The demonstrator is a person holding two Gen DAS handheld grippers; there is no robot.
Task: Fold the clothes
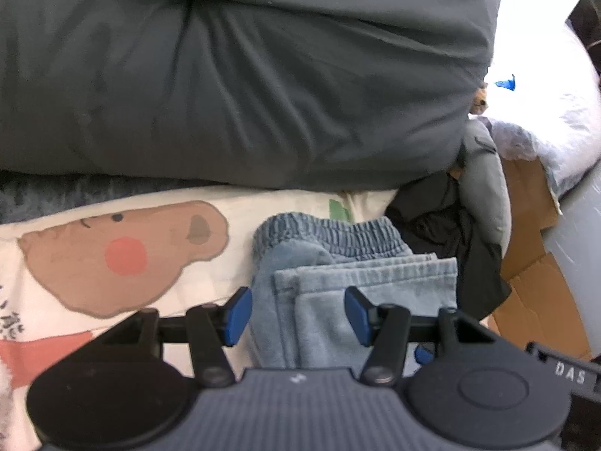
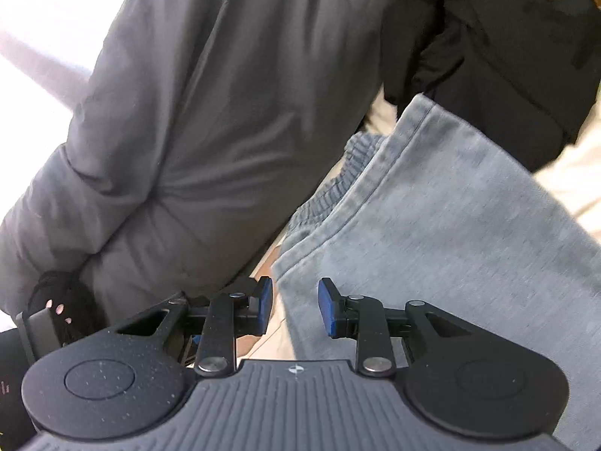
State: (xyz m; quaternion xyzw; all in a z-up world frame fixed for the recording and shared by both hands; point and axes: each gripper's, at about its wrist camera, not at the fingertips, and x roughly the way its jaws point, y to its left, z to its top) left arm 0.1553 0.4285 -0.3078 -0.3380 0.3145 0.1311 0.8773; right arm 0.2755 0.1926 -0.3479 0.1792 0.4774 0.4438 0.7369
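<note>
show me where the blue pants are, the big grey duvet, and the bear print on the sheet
blue pants (image 1: 360, 274), left wrist view, on the folded leg panel.
grey duvet (image 1: 244, 75), left wrist view, on its bulging middle.
bear print (image 1: 124, 255), left wrist view, on the bear's pink cheek.

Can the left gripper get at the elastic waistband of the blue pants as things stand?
Probably yes. The left gripper is open over the folded blue pants, and the waistband lies exposed just ahead, with nothing over it. The dark garment sits off to its side.
</note>
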